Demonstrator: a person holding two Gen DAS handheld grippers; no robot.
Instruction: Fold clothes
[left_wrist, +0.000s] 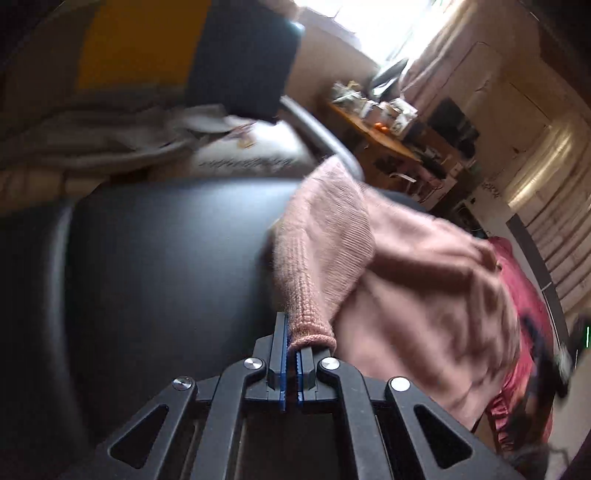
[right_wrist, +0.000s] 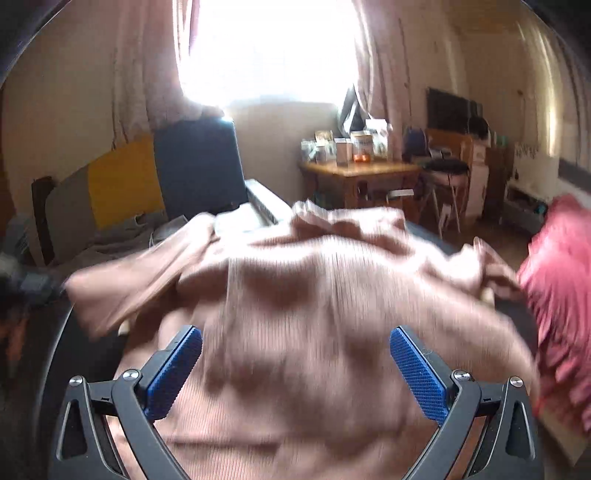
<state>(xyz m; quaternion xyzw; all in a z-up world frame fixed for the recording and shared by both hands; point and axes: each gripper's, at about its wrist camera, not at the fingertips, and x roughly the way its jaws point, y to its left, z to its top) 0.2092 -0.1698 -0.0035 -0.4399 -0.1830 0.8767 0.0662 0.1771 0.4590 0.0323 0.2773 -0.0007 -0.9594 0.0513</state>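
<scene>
The left gripper (left_wrist: 291, 347) is standing fully closed, its blue ribbed pads pinching the ribbed cuff of a dusty-pink knitted sweater (left_wrist: 399, 280); the sleeve is stretching up and away from the pads toward the far right, over a dark, smooth, matte table top (left_wrist: 166, 258); the rest of the sweater is bunching in blurred folds at the right of the left wrist view, partly covering a crimson ruffled garment (left_wrist: 524, 295) lying beyond it. In the right wrist view the right gripper (right_wrist: 295, 369) is hovering with its jaws spread wide, the blue textured pads (right_wrist: 177, 369) well apart and gripping nothing; the pink sweater (right_wrist: 303, 295) is lying crumpled beneath and between them, one sleeve trailing to the left; the crimson garment (right_wrist: 561, 295) is sitting at the right edge; a wooden side table (right_wrist: 362, 173) crowded with small boxes and jars is standing far off under a bright curtained window (right_wrist: 269, 48).
</scene>
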